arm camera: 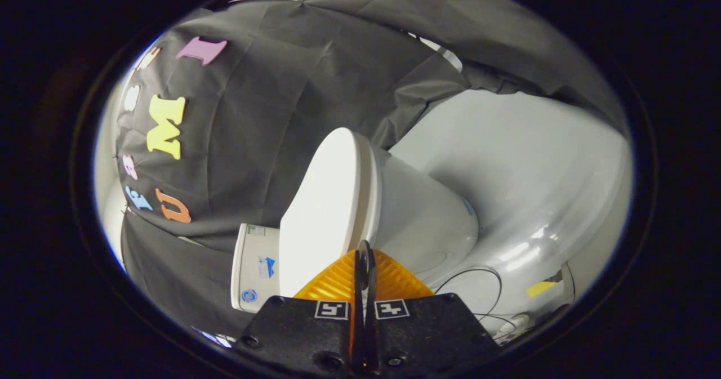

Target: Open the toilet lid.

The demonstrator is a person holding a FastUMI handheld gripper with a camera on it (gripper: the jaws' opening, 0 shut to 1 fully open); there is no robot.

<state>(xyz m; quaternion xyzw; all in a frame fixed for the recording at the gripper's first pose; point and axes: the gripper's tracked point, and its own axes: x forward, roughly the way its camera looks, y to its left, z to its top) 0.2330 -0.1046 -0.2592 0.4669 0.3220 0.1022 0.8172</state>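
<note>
The toilet lid (324,210) sits just ahead of the tongs (365,261), flat down on the bowl (428,221), with the cistern (253,266) beyond it to the left. To do this well, I'd say the tips should slip under the lid's front edge and swing it up toward the cistern in a steady arc, not prise sideways. The fingers (338,280) are pressed together, no gap, holding nothing; whether the tips touch the rim I can't tell
</note>
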